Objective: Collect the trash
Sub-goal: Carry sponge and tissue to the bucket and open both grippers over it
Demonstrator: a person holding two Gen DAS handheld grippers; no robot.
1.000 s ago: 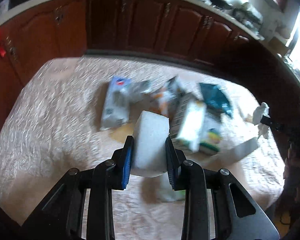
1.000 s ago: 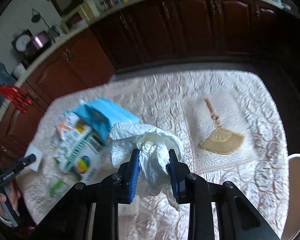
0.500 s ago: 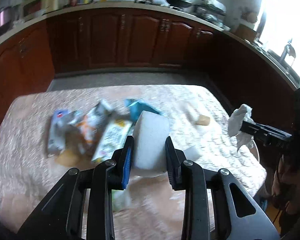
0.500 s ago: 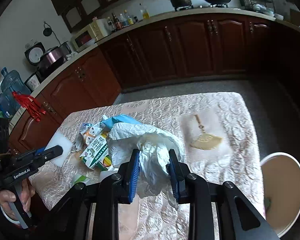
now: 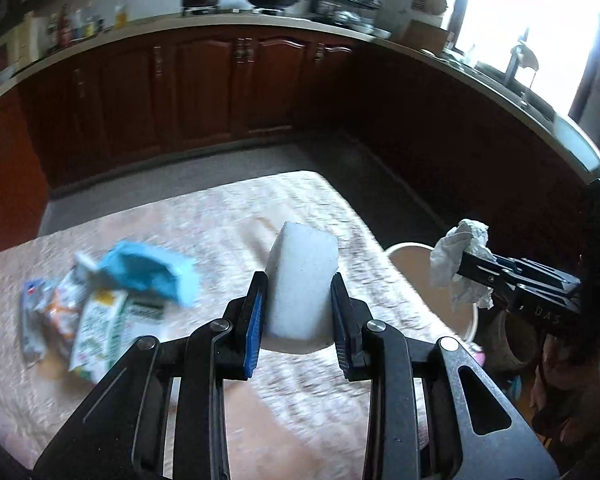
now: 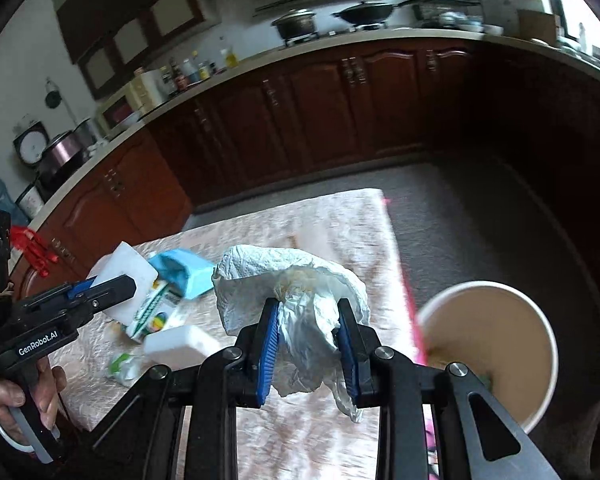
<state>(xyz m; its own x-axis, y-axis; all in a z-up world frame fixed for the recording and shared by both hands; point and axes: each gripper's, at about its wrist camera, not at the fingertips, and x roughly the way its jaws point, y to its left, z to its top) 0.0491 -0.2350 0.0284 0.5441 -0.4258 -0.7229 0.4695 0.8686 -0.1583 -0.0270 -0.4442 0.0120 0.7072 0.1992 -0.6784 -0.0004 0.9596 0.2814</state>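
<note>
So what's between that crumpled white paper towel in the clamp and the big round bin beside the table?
Nothing: in the right wrist view only table edge and floor separate the crumpled white paper towel from the round beige bin.

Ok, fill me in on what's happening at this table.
A person is clearing trash with two handheld grippers. The left gripper is shut on a white foam block, the right gripper on a crumpled paper towel, near the round bin beside the table. Wrappers remain.
</note>
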